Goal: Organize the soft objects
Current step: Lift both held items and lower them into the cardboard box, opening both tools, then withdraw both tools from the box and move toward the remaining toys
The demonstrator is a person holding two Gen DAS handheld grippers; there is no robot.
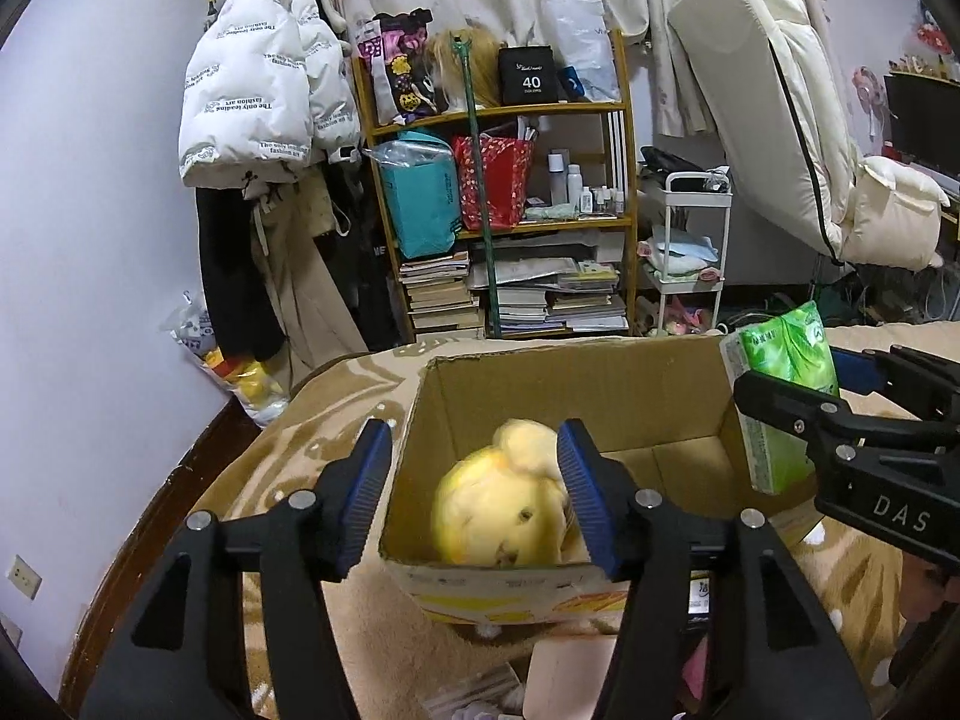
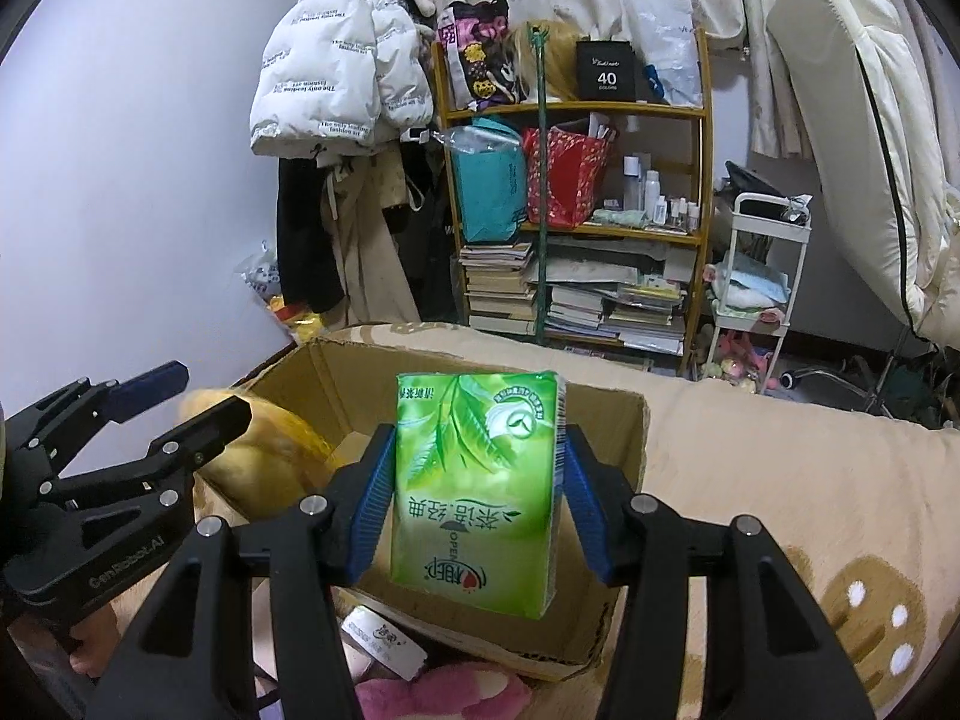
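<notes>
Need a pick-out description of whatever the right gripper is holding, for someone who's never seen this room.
Find the open brown cardboard box on the beige blanket. Over its right side the right gripper clamps a bright green plastic-wrapped tissue pack. Its leaf print and flat rectangular shape distinguish it from the round yellow plush toy inside the box.

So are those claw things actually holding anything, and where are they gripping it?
The right gripper holds the green tissue pack, clamped by its two long sides around mid-height. The left gripper is open and holds nothing.
</notes>
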